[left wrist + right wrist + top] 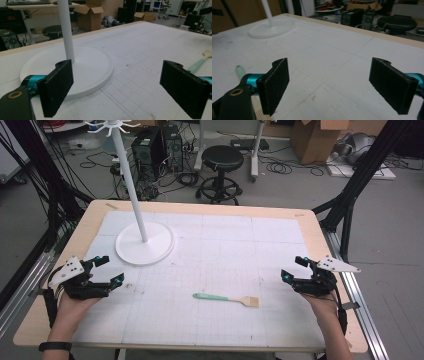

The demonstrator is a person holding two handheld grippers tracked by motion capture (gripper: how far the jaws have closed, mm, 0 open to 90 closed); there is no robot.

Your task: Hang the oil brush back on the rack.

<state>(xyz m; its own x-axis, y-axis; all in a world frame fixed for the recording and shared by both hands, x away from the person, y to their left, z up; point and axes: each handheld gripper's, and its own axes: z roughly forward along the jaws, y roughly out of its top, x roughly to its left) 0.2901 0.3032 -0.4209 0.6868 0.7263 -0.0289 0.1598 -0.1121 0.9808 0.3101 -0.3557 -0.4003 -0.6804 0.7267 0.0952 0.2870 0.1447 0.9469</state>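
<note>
A spatula (227, 298) with a mint-green handle and a pale wooden blade lies flat on the white mat (220, 245), near the front middle. Its handle (198, 65) shows at the right edge of the left gripper view, and its handle end (240, 71) shows at the left of the right gripper view. My left gripper (111, 270) rests at the table's left side, open and empty. At the right side my right gripper (294, 268) is held open, also empty. A white rack stand (145, 242) with a tall pole stands at the back left; its round base (87, 67) lies just beyond the left gripper.
The wooden table (312, 232) carries the gridded white mat. Beyond its far edge stand a black stool (221, 170), computer towers (157, 147) and cardboard boxes (312, 137). Black frame legs (350, 200) flank the table's right side.
</note>
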